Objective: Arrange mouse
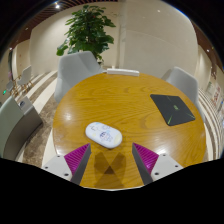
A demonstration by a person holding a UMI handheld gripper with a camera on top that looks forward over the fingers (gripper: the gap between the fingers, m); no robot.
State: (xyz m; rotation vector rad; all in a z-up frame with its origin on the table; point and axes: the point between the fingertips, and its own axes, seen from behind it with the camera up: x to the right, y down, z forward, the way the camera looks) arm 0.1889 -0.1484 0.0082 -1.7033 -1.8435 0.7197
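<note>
A white mouse (103,133) lies on the round wooden table (125,100), just ahead of my fingers and a little toward the left one. A dark grey mouse pad (173,109) lies farther off to the right on the same table. My gripper (112,156) is open and holds nothing; its magenta pads (78,156) stand wide apart over the near edge of the table, short of the mouse.
Several light grey chairs (76,68) stand around the table. A large green potted plant (88,30) stands beyond it by the wall. The table's near rim runs just below my fingers.
</note>
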